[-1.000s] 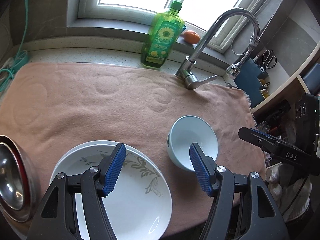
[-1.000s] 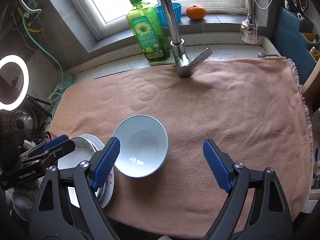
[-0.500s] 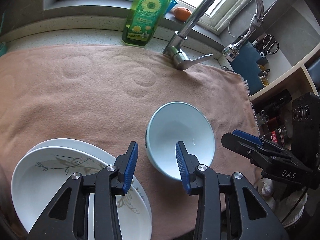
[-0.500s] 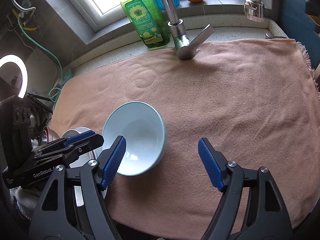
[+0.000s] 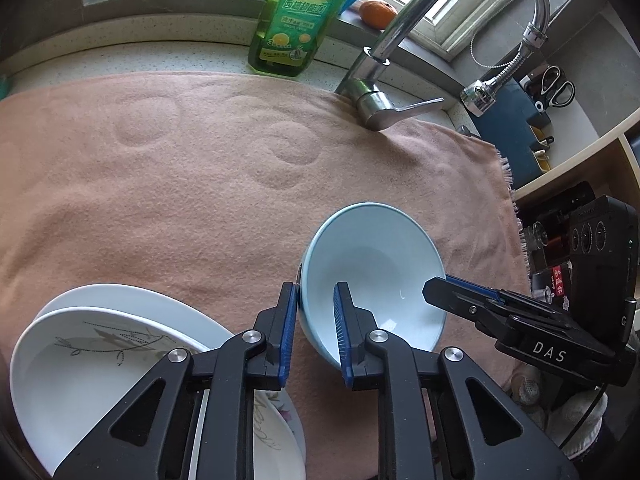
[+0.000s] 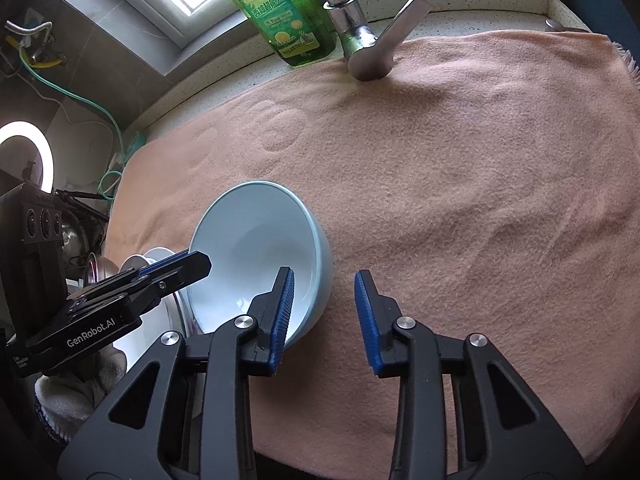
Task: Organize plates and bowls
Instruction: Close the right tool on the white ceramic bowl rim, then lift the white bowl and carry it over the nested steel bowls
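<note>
A pale blue bowl [image 5: 376, 264] sits on the pink towel [image 5: 168, 168], tilted. My left gripper [image 5: 316, 304] straddles its near-left rim, one pad outside and one inside, closed on the rim. The bowl also shows in the right wrist view [image 6: 256, 248]. My right gripper [image 6: 324, 292] is half open with its left pad inside the bowl's right rim and its right pad over the towel; it grips nothing. Stacked white plates [image 5: 100, 344] with a leaf pattern lie at the lower left, beside the bowl.
A chrome faucet [image 5: 384, 80] and a green dish-soap bottle [image 5: 296, 20] stand at the back. An orange [image 5: 376, 12] sits on the sill. Scissors [image 5: 556, 88] and a blue holder are at the right. Metal bowls [image 6: 92, 268] lie left of the plates.
My left gripper moved forward to the bowl and closed on its rim. My right gripper moved left and narrowed, its left pad now inside the bowl. The bowl has tilted.
</note>
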A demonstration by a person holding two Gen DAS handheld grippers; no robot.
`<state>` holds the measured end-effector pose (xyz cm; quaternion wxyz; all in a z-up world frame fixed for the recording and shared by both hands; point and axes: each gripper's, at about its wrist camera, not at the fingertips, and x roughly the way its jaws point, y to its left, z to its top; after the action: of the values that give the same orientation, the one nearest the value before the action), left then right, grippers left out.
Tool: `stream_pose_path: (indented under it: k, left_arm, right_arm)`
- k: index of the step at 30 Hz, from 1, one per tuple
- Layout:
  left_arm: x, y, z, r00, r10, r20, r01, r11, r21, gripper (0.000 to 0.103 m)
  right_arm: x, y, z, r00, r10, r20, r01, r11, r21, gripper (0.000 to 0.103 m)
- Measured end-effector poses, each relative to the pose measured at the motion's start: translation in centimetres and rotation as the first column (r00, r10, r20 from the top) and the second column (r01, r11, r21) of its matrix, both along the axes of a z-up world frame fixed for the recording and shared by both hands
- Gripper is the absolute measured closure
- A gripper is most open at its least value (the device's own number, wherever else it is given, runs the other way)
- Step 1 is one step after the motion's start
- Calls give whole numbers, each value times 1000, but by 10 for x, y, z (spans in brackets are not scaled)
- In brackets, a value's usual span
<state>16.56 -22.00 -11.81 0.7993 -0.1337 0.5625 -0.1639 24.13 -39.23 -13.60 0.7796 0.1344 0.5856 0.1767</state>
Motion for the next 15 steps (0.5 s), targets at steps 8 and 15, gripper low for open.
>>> stream_pose_path:
  k: [8,15]
  left_arm:
    - [2,1,-7,1000,-7,-23,7,1000,-6,93]
    - [1,2,-1,1000,-22,-17,22,1000,-20,93]
  right_arm:
    - [2,6,-3,1000,0,-11,0,1000,-10,91]
    - [0,6,8,1000,-24,6,25,999,-23,91]
